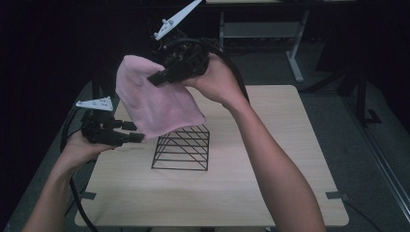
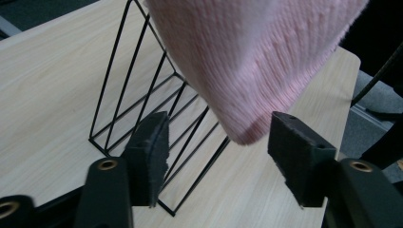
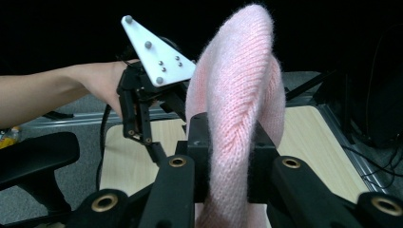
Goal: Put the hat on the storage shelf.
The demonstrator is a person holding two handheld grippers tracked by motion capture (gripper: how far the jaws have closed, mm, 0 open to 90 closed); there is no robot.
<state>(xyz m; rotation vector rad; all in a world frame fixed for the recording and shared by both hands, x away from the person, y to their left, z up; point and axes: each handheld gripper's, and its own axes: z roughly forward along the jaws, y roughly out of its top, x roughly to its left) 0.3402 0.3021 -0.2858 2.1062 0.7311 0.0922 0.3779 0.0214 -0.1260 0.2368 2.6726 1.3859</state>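
The right gripper (image 1: 157,77) sits at upper centre of the high view, raised above the bench (image 1: 290,145). Its jaws are closed on a pink knitted cloth (image 1: 154,104); in the right gripper view the two black pads press a fold of the cloth (image 3: 233,128) between them, and the ribbed knit stands up from the jaws in a rounded, fuzzy-edged ridge. In the high view the cloth hangs from that grip as a soft, sack-like shape, its lower edge draped in front of the top of a black wire rack (image 1: 183,150).

The rack is an open frame of thin straight rods, with a slanted face crossed by parallel bars. It stands on the light wood-grain bench near centre frame.

The left gripper (image 1: 138,132) is at centre left of the high view, level with the lower corner of the cloth. Its jaws are wide open and hold nothing. In the left gripper view the two black foam pads (image 2: 152,147) show a rough, pitted surface, and the rounded lower corner of the cloth (image 2: 247,71) hangs just above the gap between them; the pictures do not settle whether it touches either pad. The wire rack (image 2: 142,109) stands beyond.
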